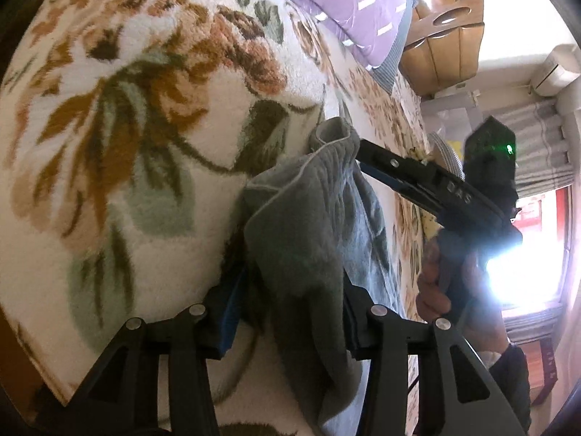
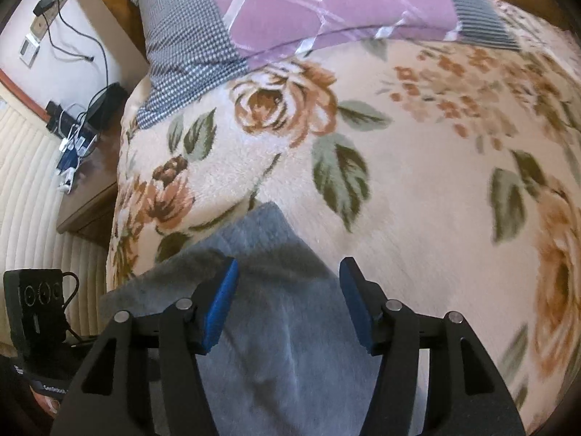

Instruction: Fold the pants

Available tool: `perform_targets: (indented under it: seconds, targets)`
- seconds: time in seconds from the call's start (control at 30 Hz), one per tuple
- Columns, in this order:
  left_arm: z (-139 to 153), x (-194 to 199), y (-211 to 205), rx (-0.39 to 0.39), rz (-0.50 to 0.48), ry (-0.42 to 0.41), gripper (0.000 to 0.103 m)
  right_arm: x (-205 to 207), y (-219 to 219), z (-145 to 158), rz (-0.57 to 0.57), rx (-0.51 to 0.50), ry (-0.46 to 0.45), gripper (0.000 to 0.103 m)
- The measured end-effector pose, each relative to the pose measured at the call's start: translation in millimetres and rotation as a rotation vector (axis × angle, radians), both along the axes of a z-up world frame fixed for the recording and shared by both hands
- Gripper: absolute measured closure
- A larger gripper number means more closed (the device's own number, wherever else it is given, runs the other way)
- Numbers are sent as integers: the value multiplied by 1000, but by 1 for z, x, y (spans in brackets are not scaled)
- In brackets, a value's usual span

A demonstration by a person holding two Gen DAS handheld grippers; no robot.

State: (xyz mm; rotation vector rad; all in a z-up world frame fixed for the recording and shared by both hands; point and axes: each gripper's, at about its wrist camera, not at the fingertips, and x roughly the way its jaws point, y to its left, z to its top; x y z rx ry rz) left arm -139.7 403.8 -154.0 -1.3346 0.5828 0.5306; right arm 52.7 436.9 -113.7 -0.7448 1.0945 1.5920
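Observation:
The grey pants [image 1: 308,225] hang in a bunched fold over the floral blanket [image 1: 120,138]. My left gripper [image 1: 287,309] has its fingers wide apart, with the grey cloth draped between them; I cannot tell whether they grip it. In the left wrist view my right gripper [image 1: 359,145] reaches in from the right with its tip at the upper end of the pants. In the right wrist view the pants [image 2: 276,327] lie flat on the blanket [image 2: 417,200] under my right gripper [image 2: 288,290], whose blue pads [image 2: 221,305] stand wide apart.
A purple and checked pillow [image 2: 308,11] lies at the head of the bed. A wooden nightstand [image 2: 87,196] with cables and a black device stands left of the bed. A bright window [image 1: 526,261] and curtains are at the right in the left wrist view.

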Motion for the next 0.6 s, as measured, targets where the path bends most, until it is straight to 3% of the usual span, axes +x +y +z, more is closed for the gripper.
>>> perform_targets:
  seconds: [0.27,0.33,0.37,0.43,0.6]
  targets:
    - [-1,8,3,35,22,3,59,-9,19,-23,22,-35,44,44]
    - [1,14,3,62,20,12,64,-8,17,-24,22,-30,68,62]
    - [2,19,3,79,7,18,73,-8,15,-24,27,-38,87,79]
    - [2,22,5,81,-5,10,79,-10,9,-18,33,-21,56,95]
    - [14,22,-1,99,-14,-13,89,-2,-14,13,-20,69,54,96]
